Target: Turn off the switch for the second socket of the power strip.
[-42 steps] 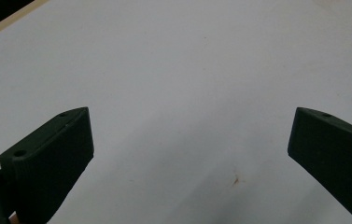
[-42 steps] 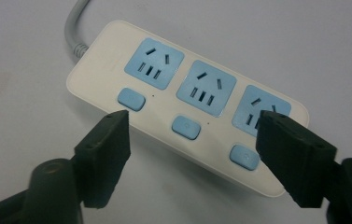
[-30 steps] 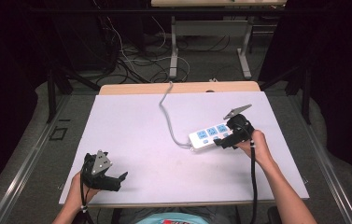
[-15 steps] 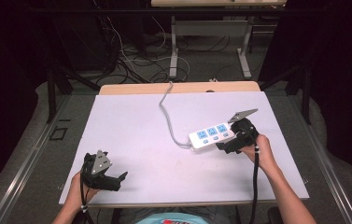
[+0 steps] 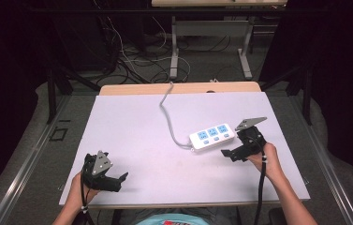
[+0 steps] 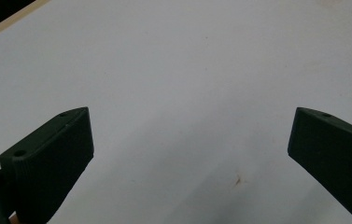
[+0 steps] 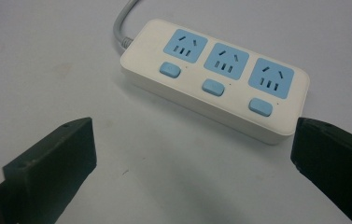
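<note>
**Power strip just ahead of the spread right gripper**

Power strip [image 7: 213, 91], white with three blue sockets and three blue buttons, lies flat on the white table [image 5: 136, 131] directly in front of the right gripper [image 7: 192, 158]. Its jaws are spread wide and hold nothing. In the right gripper view the strip's near long edge sits just beyond the jaw tips, and its end corner comes very near the jaw on that view's right; whether the two touch is hard to judge from this angle. The strip's grey cord [image 5: 167, 117] leaves the end farthest from that jaw and runs away across the table towards its far edge.

The left gripper [image 6: 190, 154] rests well apart from the strip, at the near edge of the table. Its jaws are likewise wide apart, with bare tabletop between them.
</note>
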Tool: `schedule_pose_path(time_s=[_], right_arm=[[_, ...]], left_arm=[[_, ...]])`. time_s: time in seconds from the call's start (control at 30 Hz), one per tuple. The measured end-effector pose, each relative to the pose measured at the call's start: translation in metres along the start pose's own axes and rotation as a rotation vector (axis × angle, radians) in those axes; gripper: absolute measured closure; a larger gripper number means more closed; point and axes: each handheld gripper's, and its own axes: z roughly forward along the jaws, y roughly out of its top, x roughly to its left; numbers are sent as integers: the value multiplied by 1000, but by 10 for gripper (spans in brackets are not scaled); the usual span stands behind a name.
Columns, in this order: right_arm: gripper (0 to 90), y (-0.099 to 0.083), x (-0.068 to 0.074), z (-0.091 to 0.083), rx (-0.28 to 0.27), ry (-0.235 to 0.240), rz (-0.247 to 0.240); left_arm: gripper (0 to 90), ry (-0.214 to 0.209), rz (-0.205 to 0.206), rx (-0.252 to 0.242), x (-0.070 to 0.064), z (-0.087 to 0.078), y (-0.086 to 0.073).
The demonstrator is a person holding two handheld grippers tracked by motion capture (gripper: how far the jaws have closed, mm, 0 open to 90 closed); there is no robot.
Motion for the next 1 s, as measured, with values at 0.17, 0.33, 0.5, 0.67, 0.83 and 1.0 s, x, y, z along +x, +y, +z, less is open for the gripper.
schedule_pose_path(time_s=[0.17, 0.33, 0.5, 0.67, 0.83, 1.0], right_arm=[[0, -8, 2, -4, -9, -4, 11], [0, -16, 3, -8, -18, -9, 4], [0, -26, 3, -13, -24, -18, 6], [0, -34, 3, -17, -36, -18, 10], [0, -43, 3, -23, -57, -26, 34], [0, -50, 4, -26, -66, -27, 44]], left_arm=[[2, -2, 1, -1, 0, 0, 0], [1, -1, 1, -1, 0, 0, 0], [1, -2, 1, 0, 0, 1, 0], [1, -9, -9, -2, -1, 1, 0], [1, -8, -9, -1, -1, 1, 0], [1, -6, 1, 0, 0, 1, 0]])
